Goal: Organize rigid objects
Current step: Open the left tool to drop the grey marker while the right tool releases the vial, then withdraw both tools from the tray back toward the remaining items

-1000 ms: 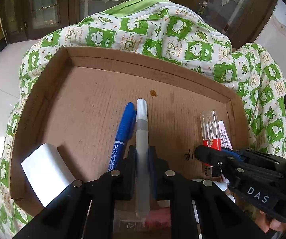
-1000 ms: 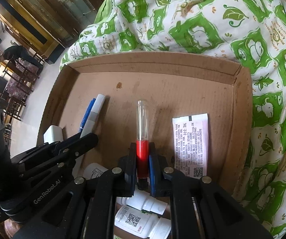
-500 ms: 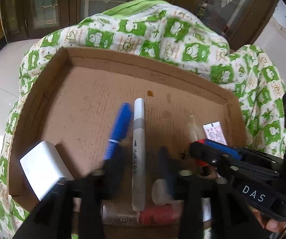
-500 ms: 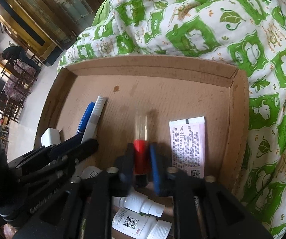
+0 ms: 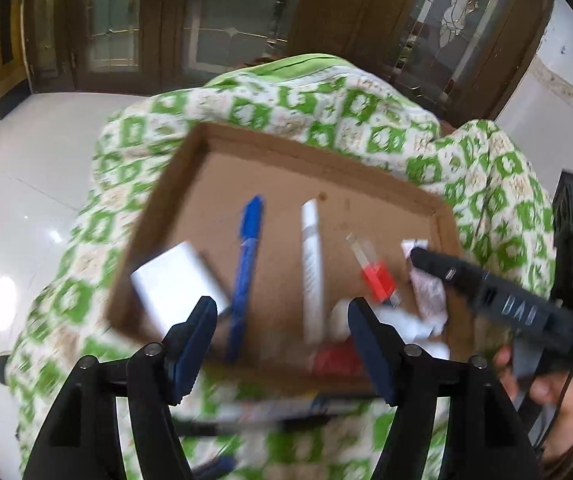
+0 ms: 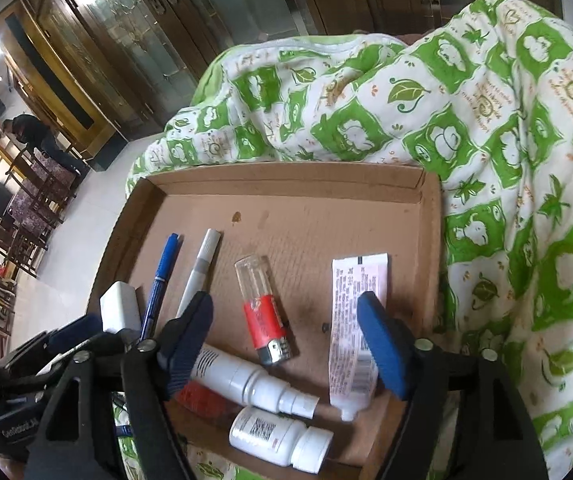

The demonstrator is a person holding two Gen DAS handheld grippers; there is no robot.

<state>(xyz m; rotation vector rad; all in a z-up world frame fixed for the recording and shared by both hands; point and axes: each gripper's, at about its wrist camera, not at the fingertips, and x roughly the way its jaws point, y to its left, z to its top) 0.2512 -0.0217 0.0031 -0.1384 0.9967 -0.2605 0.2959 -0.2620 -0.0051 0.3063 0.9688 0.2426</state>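
Cardboard tray (image 6: 430,240) centre frame on green blanket (image 6: 526,160). Left to right inside: white block (image 6: 120,306), blue pen (image 6: 162,276), white marker (image 6: 200,270), lighter (image 6: 262,304), tube (image 6: 356,320). Left tool (image 5: 282,344) and right tool (image 6: 284,336) both wide open, empty. Lighter looks light, stiff, slick; best pinched mid-body.

Green-and-white printed blanket (image 6: 486,128) bunched up behind and to the right, leaf and animal squares on it. Glossy white tiled floor (image 5: 38,184) to the left with light glare. Dark wooden doors with leaded glass panels (image 5: 222,20) along the back. Far left in right wrist view: person in dark clothes (image 6: 26,130) bent over, near patterned chairs (image 6: 34,208).
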